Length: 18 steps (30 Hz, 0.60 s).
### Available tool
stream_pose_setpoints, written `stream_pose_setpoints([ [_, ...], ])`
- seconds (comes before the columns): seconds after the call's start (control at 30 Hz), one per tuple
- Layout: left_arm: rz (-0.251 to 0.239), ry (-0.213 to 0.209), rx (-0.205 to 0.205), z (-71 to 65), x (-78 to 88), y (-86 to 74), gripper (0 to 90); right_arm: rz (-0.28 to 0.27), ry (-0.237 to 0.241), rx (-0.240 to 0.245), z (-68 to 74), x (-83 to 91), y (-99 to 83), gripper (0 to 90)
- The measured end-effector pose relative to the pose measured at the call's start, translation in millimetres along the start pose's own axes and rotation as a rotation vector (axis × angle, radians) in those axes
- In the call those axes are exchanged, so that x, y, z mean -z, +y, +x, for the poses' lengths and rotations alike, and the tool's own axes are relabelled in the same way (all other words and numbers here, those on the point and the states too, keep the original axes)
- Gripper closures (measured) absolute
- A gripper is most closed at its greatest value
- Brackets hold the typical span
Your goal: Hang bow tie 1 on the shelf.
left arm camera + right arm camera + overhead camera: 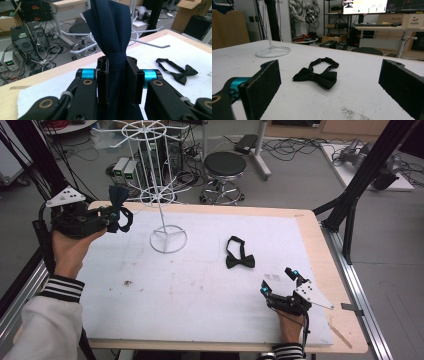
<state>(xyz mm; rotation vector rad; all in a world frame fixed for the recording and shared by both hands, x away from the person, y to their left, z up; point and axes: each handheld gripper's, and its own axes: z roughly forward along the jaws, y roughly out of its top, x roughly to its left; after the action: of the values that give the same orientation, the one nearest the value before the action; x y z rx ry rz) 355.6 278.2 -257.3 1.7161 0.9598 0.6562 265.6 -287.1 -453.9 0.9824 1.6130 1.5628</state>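
Between the left gripper's (pixel 117 82) jaws sits the navy bow tie (pixel 112 32), clamped.

Navy bow tie (pixel 113 32): matt woven cloth w/ faint stripe. Black bow tie (pixel 318 74): matt cloth, slight sheen. Rack (pixel 161 195): white-coated wire, smooth. Counter (pixel 320 245): pale wood edge, white matt top, scuffed. Gripper (pixel 329 85) pads (pixel 265 83): black, rough foam-like.

Grey floor strewn with cables (pixel 295 145); black round stool (pixel 225 165) stood beyond the worktop (pixel 320 245); monitors (pixel 364 6) glowed on a desk.
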Motion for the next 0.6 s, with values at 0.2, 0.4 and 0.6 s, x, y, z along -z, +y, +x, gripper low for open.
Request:
stream_pose_setpoints([
  [0.2, 0.007, 0.020, 0.002, 9.3, 1.4, 1.6, 73.7, 0.000, 0.001, -0.001, 0.1, 0.0, 0.0, 3.3],
  [0.4, 0.023, 0.045, 0.005, 18.7, -0.2, 2.6, 73.7, 0.001, -0.002, -0.005, 0.3, 0.1, 0.0, 3.3],
  [0.6, 0.038, 0.061, 0.003, 28.3, -2.7, 8.5, 73.7, 0.000, -0.001, -0.002, 0.2, 0.0, 0.0, 3.3],
])
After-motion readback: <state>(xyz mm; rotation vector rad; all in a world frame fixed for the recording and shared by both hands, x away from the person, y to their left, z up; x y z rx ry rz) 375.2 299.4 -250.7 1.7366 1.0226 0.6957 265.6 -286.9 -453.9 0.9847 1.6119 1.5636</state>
